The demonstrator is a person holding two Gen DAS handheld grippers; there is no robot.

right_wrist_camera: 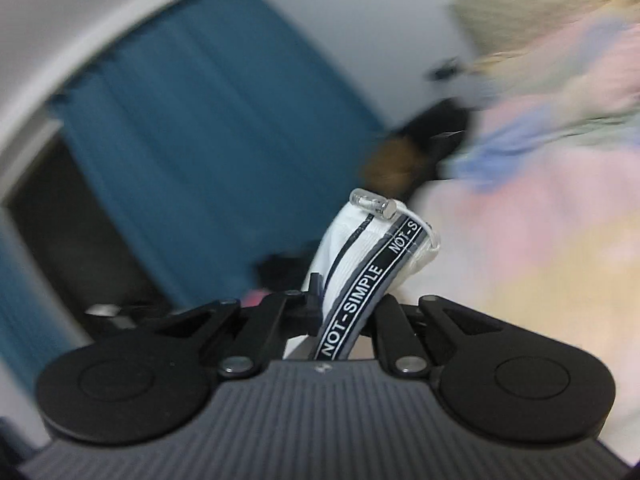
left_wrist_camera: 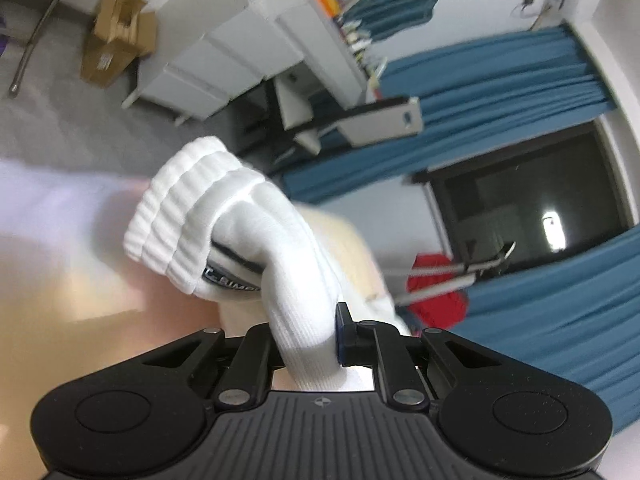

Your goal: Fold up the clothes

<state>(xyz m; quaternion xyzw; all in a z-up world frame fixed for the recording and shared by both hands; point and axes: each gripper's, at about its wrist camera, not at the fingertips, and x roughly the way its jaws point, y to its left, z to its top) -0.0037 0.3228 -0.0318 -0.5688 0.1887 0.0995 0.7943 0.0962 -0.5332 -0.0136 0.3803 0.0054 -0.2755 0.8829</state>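
My left gripper (left_wrist_camera: 308, 340) is shut on a white ribbed knit garment (left_wrist_camera: 240, 224), bunched up with its cuff folded over, held in the air. A dark printed band (left_wrist_camera: 230, 280) peeks out under the cuff. My right gripper (right_wrist_camera: 344, 308) is shut on another part of the white garment (right_wrist_camera: 360, 248), where a black "NOT-SIMPLE" ribbon (right_wrist_camera: 360, 300) with a clear cord tip (right_wrist_camera: 374, 204) hangs through the jaws.
White drawers (left_wrist_camera: 224, 52), a cardboard box (left_wrist_camera: 116, 36), blue curtains (left_wrist_camera: 500, 80) and a dark window (left_wrist_camera: 528, 192) lie beyond. A pastel bedspread (right_wrist_camera: 540, 220) is at the right. Both views are motion-blurred.
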